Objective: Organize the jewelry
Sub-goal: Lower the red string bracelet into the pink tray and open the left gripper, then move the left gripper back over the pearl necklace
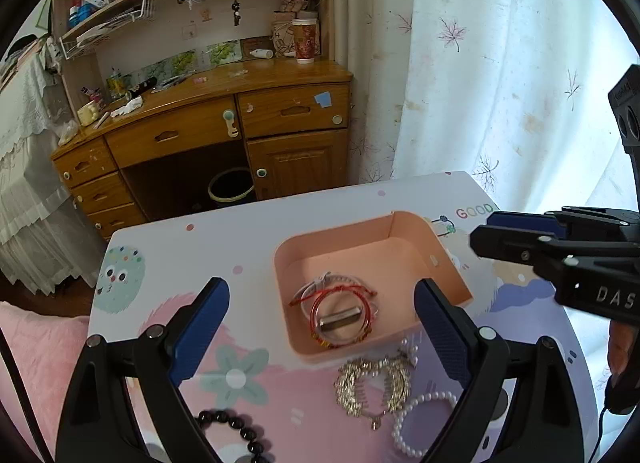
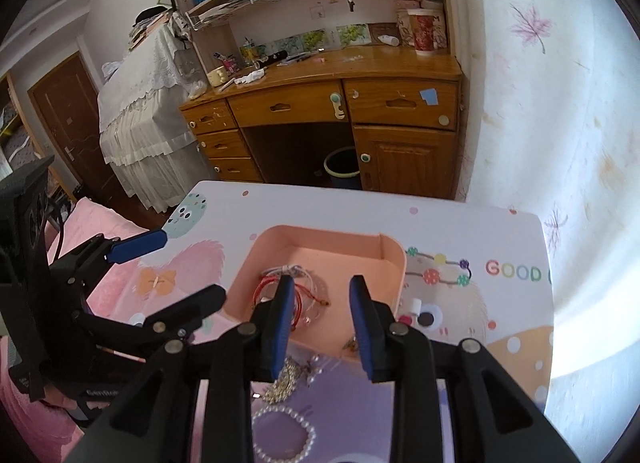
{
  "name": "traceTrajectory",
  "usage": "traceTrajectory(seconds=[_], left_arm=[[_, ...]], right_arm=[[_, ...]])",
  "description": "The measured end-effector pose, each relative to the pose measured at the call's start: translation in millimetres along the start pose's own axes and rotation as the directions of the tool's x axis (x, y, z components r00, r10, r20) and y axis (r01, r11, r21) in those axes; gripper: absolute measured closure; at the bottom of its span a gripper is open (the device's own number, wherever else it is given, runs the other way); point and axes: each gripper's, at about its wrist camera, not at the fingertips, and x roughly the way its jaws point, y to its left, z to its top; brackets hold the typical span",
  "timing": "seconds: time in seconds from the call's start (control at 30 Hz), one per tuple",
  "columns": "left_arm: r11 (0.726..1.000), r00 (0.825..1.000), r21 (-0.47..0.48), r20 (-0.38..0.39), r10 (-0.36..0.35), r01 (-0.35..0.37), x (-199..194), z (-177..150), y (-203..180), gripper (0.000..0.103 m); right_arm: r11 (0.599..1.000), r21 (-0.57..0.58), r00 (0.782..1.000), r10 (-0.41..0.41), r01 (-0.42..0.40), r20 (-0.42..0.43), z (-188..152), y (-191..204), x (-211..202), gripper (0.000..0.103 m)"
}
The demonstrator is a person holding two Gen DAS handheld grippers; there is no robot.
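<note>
- Your left gripper (image 1: 320,327) is wide open and empty; your right gripper (image 2: 320,303) is partly open, holding nothing, above the tray (image 1: 400,235).
- Bracelets (image 1: 340,311) lie in the tray; the gold chain (image 1: 372,383), pearls (image 1: 420,423) and black beads (image 1: 236,429) remain on the desk (image 1: 180,259).
- Grabbing carelessly could tangle chain with pearls or nudge the tray.

I see a pink tray (image 1: 404,235) open on the patterned table, red string bracelets (image 1: 340,309) and a clear bangle heaped inside, gold rhinestone piece (image 1: 372,387) just before its near wall, pearl bracelet (image 1: 420,423) beside that, black bead bracelet (image 1: 236,429) further left
</note>
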Motion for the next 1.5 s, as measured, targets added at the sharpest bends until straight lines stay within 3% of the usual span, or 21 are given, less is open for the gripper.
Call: traceTrajectory(seconds=[0.37, 0.7, 1.0, 1.17, 1.3, 1.5], left_arm=[[0.997, 0.999, -0.073, -0.048, 0.013, -0.016, -43.6, -30.4, 13.4, 0.010], [0.995, 0.985, -0.089, -0.165, -0.054, 0.039, -65.1, -77.1, 5.5, 0.010], [0.985, 0.925, -0.120, -0.344, -0.161, 0.127, -64.0, -137.2, -28.3, 0.010], [0.961, 0.877, -0.203, -0.405, -0.258, 0.189, -60.9, -167.6, -49.8, 0.010], [0.962, 0.867, -0.207, -0.429, -0.254, 0.179, -58.6, -182.4, -64.9, 0.010], [0.969, 0.851, -0.201, -0.474, -0.227, 0.146, -44.3, -199.3, -80.7, 0.010]], right_arm=[[0.999, -0.016, 0.999, -0.043, 0.044, 0.022, -28.9, -0.9, -50.0, 0.056], [0.995, -0.090, 0.999, -0.052, 0.051, -0.004, -94.7, 11.4, -87.8, 0.052], [0.971, -0.213, 0.994, -0.103, 0.105, 0.019, -171.4, 43.5, -110.3, 0.052], [0.917, -0.355, 0.983, -0.180, 0.182, 0.039, -219.9, 59.3, -105.9, 0.052], [0.876, -0.463, 0.987, -0.158, 0.136, -0.009, -248.0, 68.7, -98.9, 0.052], [0.870, -0.491, 0.989, -0.110, 0.048, -0.098, -273.6, 76.3, -86.0, 0.052]])
